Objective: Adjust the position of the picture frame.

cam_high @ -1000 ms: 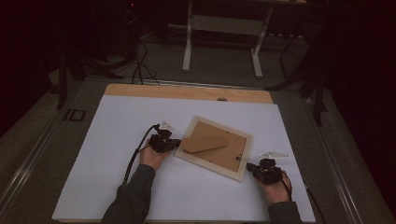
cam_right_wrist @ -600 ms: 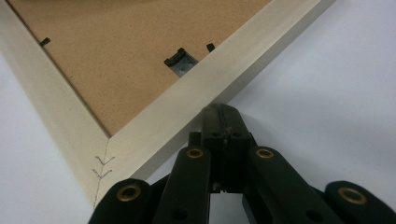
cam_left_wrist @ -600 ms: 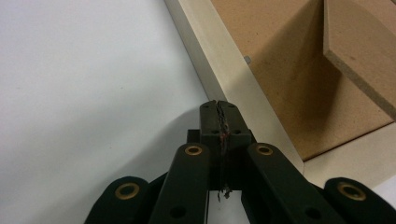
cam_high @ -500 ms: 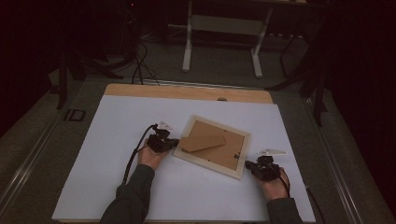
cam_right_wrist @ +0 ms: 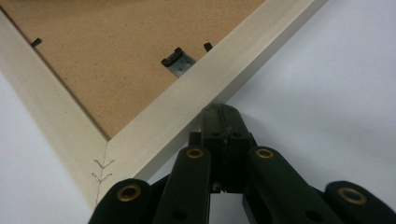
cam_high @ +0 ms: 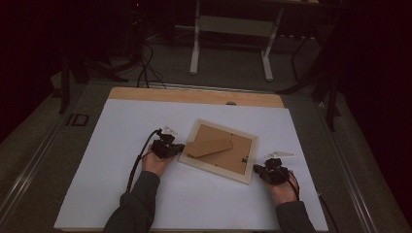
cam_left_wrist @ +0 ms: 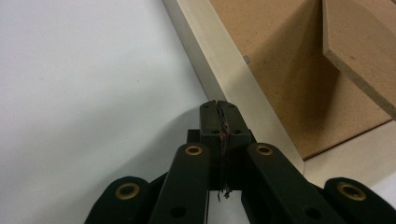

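Our left gripper (cam_left_wrist: 219, 109) has its two black jaws pressed flat together with nothing between them, and the tips sit right against the outer edge of the pale wooden picture frame (cam_left_wrist: 224, 77). In the high view this left gripper (cam_high: 171, 147) lies on the white table (cam_high: 111, 145) at the frame's left side, with our left hand (cam_high: 156, 162) behind it and a black cable (cam_high: 138, 160) trailing back toward us.

Our right gripper (cam_right_wrist: 223, 114) is likewise closed on nothing, its tips touching the outer edge of the frame (cam_right_wrist: 187, 109) near a corner where we see two small staples (cam_right_wrist: 102, 170) across the joint. From above, the right gripper (cam_high: 265, 171) sits at the frame's lower right corner, our right hand (cam_high: 284, 187) behind it.

The frame (cam_high: 218, 148) lies face down near the middle of the table, turned at an angle, between the two grippers. Its brown backing board (cam_right_wrist: 121, 60) faces up, held by a small metal clip (cam_right_wrist: 177, 60). A brown stand flap (cam_high: 209, 147) rises off the backing on the left side.
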### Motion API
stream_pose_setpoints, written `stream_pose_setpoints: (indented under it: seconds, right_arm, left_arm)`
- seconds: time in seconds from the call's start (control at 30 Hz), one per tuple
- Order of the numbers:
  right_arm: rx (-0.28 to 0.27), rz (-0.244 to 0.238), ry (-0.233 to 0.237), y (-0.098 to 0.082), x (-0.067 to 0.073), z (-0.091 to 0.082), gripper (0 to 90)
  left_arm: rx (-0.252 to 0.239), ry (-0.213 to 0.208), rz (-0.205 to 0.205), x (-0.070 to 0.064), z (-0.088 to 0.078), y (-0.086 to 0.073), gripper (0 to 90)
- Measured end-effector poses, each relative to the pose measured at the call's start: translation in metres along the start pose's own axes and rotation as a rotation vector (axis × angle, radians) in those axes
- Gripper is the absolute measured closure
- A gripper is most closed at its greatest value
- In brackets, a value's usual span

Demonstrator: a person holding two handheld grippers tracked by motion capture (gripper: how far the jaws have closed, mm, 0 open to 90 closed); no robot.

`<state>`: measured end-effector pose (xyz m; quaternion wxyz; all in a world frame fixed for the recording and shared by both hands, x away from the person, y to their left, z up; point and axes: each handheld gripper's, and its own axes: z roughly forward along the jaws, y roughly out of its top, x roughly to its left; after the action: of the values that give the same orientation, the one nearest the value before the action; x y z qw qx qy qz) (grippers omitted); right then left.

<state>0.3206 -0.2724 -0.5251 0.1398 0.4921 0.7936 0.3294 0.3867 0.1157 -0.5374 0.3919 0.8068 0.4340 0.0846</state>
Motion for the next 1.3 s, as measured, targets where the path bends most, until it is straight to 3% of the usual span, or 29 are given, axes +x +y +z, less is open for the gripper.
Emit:
stream_pose_setpoints:
  seconds: [1.3]
  right_arm:
    - [0.027, -0.036, -0.003, 0.025, 0.007, 0.020, 89.9]
  left_arm:
    - [-0.004, 0.040, -0.038, 0.011, -0.013, -0.009, 90.0]
